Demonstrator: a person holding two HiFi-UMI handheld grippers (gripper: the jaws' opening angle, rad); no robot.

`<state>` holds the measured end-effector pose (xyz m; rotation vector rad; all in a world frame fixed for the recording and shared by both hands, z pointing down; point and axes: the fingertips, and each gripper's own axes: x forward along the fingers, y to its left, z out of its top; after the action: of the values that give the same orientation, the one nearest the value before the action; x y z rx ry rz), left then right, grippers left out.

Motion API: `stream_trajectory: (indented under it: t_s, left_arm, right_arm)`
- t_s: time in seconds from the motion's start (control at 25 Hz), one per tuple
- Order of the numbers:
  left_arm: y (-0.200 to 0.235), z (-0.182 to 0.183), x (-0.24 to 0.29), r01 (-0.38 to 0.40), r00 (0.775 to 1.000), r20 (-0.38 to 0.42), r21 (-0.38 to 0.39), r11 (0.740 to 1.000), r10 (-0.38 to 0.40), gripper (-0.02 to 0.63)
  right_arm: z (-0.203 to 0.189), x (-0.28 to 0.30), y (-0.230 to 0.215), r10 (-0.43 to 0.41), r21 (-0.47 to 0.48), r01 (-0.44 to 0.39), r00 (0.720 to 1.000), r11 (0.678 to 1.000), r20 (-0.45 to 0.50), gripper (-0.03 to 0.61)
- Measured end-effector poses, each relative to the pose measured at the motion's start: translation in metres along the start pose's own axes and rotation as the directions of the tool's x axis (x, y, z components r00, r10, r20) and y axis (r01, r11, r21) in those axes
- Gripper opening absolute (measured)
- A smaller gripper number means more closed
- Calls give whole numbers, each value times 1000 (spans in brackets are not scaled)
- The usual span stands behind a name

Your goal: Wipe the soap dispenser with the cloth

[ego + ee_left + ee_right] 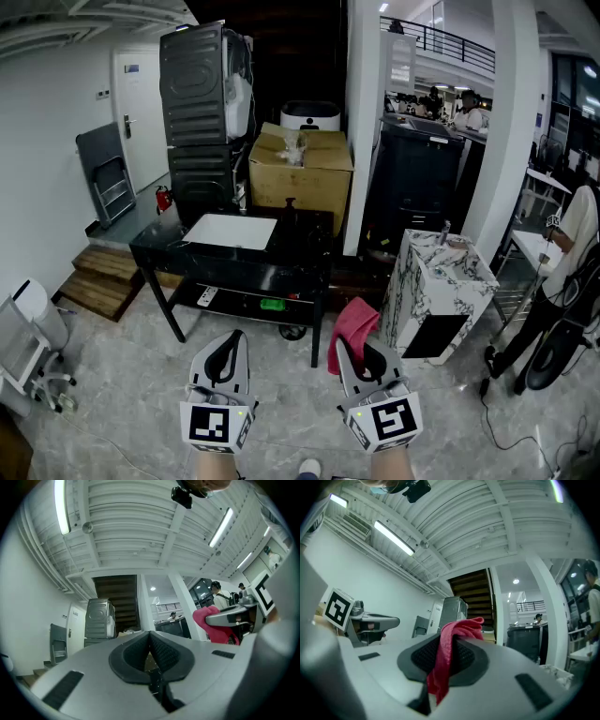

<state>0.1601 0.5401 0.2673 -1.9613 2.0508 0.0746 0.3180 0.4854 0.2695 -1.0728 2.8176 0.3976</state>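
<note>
Black glossy low table at twelve o'clock, brown cardboard box behind it, white marbled cabinet at two o'clock.

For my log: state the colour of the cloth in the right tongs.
The cloth is plain pinkish red; best seen in the right gripper view.

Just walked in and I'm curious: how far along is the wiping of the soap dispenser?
Done: the red cloth is picked up, clamped in the right gripper. In hand: it is held in the air, apart from the marble stand. The left gripper is shut and empty. Left: all the wiping; I cannot make out the dispenser clearly.
</note>
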Motion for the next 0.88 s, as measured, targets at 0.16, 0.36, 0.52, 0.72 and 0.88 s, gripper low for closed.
stream_trajectory:
  t_s: [0.16,0.36,0.52,0.72,0.88]
  left_arm:
    - [10,-6,42,-8,1000,-7,9,1000,8,12]
    - [20,-16,83,-42,999,7,-8,999,42,12]
    - [17,-28,108,-45,999,8,-17,999,45,12]
    - [18,-40,129,-33,999,-14,-20,999,32,12]
    - [18,-52,154,-8,1000,-8,-52,999,7,12]
  right_arm:
    - [-9,37,-23,5,-6,-5,1000,1000,-16,52]
    - [-21,73,-49,22,-3,-22,1000,1000,-17,52]
    - [-35,84,-69,3,9,-3,1000,1000,-5,52]
    - [-49,96,-77,15,4,-15,1000,1000,-22,54]
    - [-62,104,-86,-1,-23,0,999,1000,-51,54]
